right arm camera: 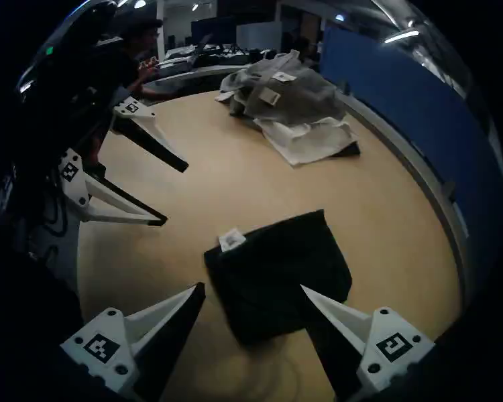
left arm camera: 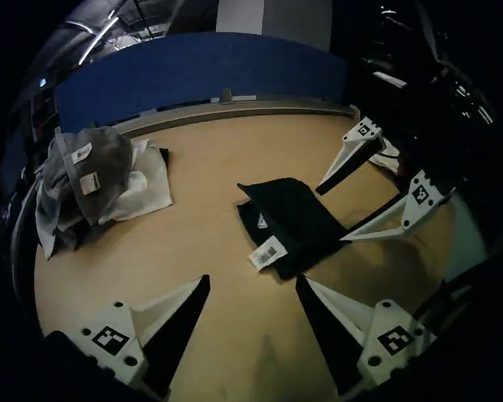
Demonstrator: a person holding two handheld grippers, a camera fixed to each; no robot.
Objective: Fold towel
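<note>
Dim light throughout. Dark towel (right arm camera: 278,275) folded into a rough rectangle and lying flat on the tan table (left arm camera: 211,154), with a white tag (left arm camera: 267,253) sticking out at one corner. Black or deep navy, hard to say in this gloom.

Left gripper (left arm camera: 251,278) near the towel's tag corner, fingers spread wide and empty. Tips pointed at the tag, a little short of the cloth, touching nothing.

Right gripper (right arm camera: 251,287) at the towel's opposite edge, away from the tag. Likewise released, nothing between the fingers. One tip over the cloth, the other at the towel's side edge; resting or hovering, cannot tell.

Heap of grey and white laundry (left arm camera: 97,181) well apart from the towel, on the same table. Past the towel and the heap, a blue partition (left arm camera: 198,70) along the table's rim. Farther off beyond the towel, in the right gripper view, a person (right arm camera: 134,47) at a desk.
</note>
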